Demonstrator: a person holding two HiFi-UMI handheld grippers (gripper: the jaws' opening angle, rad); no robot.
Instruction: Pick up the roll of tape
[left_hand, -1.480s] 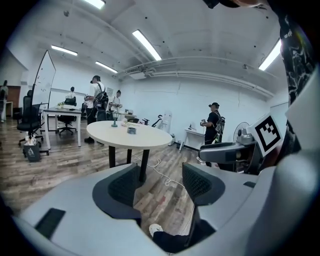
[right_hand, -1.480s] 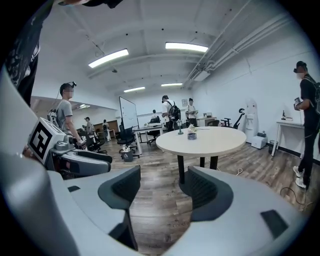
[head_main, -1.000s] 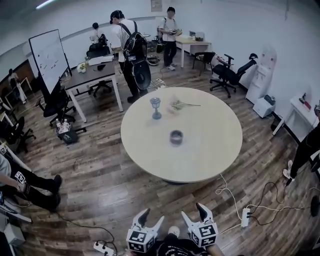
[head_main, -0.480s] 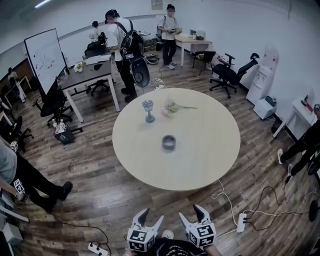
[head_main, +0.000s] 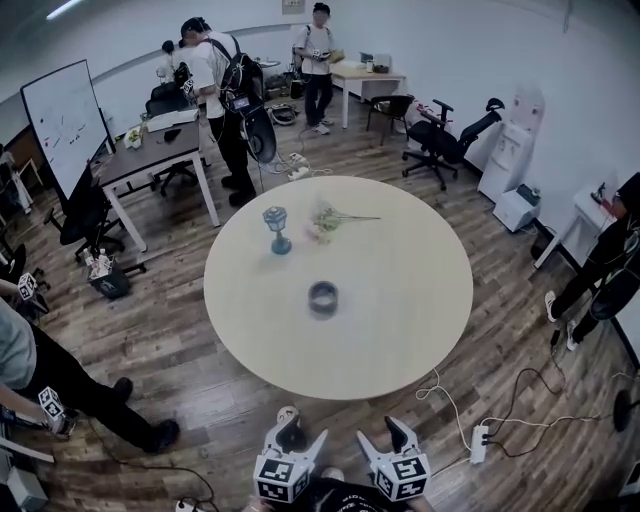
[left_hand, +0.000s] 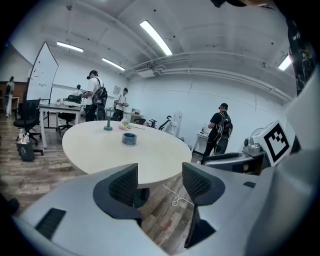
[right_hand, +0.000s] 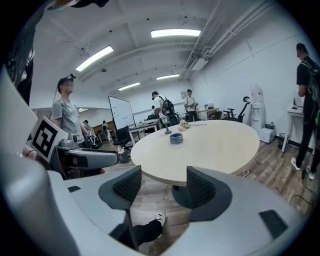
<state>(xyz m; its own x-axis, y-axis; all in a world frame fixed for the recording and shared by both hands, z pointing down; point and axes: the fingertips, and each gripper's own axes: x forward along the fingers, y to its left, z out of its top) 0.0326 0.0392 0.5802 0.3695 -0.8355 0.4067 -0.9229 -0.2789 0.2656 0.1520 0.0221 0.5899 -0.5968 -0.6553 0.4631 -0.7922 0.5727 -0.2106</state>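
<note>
The roll of tape (head_main: 323, 298), dark grey, lies flat near the middle of the round beige table (head_main: 400, 330). It shows small in the left gripper view as the roll (left_hand: 129, 139) and in the right gripper view as the roll (right_hand: 175, 138). My left gripper (head_main: 299, 437) and right gripper (head_main: 382, 436) hang side by side at the bottom of the head view, short of the table's near edge and well apart from the tape. Both stand open with nothing between their fingers: the left gripper (left_hand: 160, 186), the right gripper (right_hand: 164, 186).
A small teal vase (head_main: 277, 229) and a sprig of flowers (head_main: 335, 218) sit on the table's far side. Cables and a power strip (head_main: 477, 444) lie on the wood floor at right. Several people stand around; a desk (head_main: 150, 150), whiteboard (head_main: 65, 120) and office chairs (head_main: 445, 140) lie beyond.
The table and tape have shifted left and nearer in the head view as I move. Both grippers stay open and low in the view.
</note>
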